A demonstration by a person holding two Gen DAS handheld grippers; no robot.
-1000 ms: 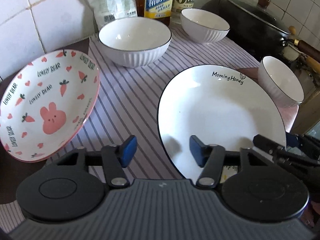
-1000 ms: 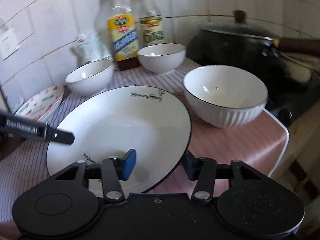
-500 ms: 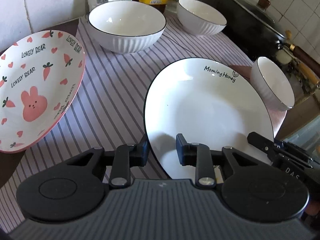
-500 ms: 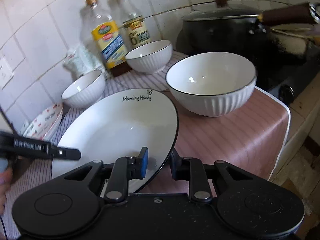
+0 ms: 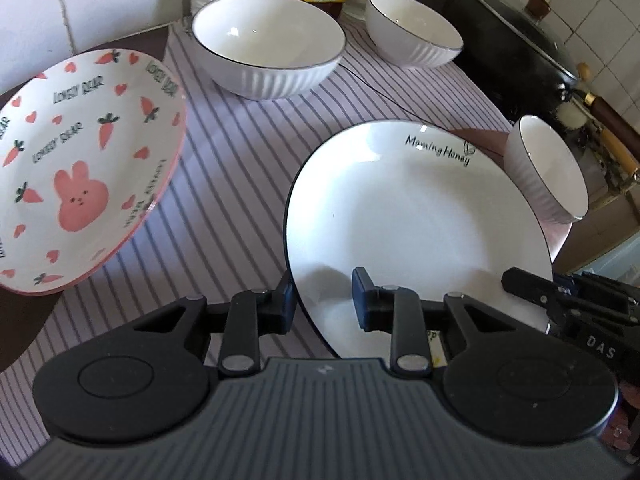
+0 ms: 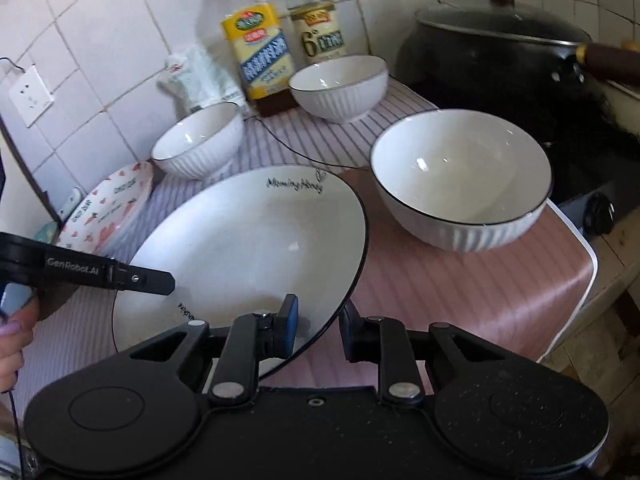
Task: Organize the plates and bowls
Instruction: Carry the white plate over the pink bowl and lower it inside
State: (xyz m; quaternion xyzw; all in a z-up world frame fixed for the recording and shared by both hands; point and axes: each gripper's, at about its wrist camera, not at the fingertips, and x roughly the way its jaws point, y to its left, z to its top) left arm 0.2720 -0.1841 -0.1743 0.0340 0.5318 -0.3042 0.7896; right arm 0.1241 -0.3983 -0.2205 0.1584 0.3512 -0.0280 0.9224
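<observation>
A big white plate (image 5: 412,216) lettered "Morning Honey" lies on the striped cloth, and both grippers hold it. My left gripper (image 5: 322,300) is shut on its near left rim, one pad on top and one beneath. My right gripper (image 6: 318,328) is shut on the plate (image 6: 248,240) at its near right rim. Each gripper's arm shows in the other's view. A pink rabbit plate (image 5: 80,160) sits to the left, tilted. Three white ribbed bowls stand around: one behind (image 5: 268,44), one further back (image 5: 414,28), one at the right (image 6: 460,176).
A black lidded wok (image 6: 500,64) with a brown handle fills the right back. Two oil bottles (image 6: 256,48) and a plastic bag (image 6: 196,76) stand against the tiled wall. The cloth (image 6: 460,288) hangs over the counter's right edge. A person's fingers (image 6: 12,332) show at far left.
Both grippers closed from open onto the white plate's rim, the left on its left edge, the right on its right edge. Both views tipped slightly further down.
</observation>
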